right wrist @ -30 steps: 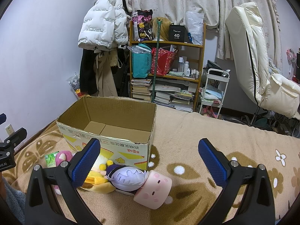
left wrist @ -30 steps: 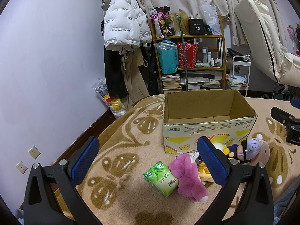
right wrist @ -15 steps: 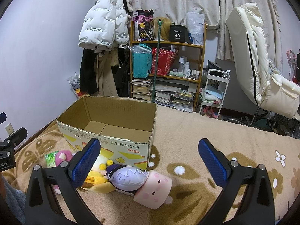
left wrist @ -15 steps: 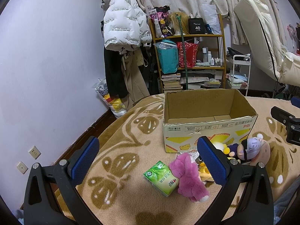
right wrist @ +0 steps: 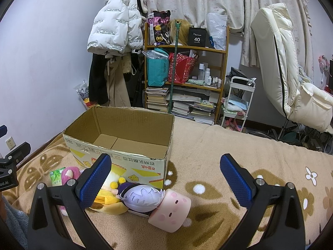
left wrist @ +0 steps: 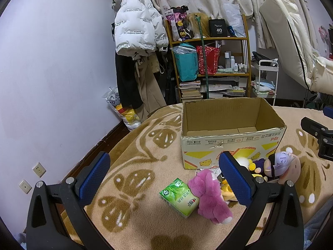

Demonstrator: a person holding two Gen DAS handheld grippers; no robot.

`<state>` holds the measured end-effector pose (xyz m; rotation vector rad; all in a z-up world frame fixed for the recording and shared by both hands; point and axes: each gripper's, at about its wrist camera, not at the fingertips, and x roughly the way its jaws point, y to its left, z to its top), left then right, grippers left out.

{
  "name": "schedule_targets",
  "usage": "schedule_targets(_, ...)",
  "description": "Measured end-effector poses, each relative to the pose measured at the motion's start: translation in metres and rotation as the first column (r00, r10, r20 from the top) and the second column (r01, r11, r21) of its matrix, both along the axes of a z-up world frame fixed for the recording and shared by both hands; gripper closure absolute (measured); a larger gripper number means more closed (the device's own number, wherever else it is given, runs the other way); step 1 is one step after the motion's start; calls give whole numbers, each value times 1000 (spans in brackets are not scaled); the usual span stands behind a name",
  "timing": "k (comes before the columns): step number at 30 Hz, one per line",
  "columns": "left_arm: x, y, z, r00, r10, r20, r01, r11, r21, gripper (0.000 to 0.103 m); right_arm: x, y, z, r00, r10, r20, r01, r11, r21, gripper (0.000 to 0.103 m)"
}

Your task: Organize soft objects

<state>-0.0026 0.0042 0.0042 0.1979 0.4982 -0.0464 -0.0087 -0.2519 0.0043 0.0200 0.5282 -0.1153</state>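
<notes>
Left gripper point(left wrist: 164, 175) and right gripper point(right wrist: 165, 176), low in frame, jaws spread wide, empty, hovering before cardboard box point(left wrist: 229, 143).

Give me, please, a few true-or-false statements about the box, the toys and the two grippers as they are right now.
1. The cardboard box holds no toys. True.
2. The left gripper is shut on the pink plush. False: it is open and holds nothing.
3. The green tissue pack lies beside the pink plush. True.
4. The purple-haired doll sits inside the box. False: it lies on the blanket in front of the box.
5. The right gripper is open. True.
</notes>
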Motion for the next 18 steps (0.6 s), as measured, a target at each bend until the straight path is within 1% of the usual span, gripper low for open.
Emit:
schedule_targets(12,0,0,-1,1000,1,-2,-1,1000,2,0,0,0,0,1000,0,-1,0,1000,0,0)
schedule_targets(18,3,2,-10,1000,10,-13,-10,1000,1,0,0,0,0,1000,2,-2,-2,1000,-4,0)
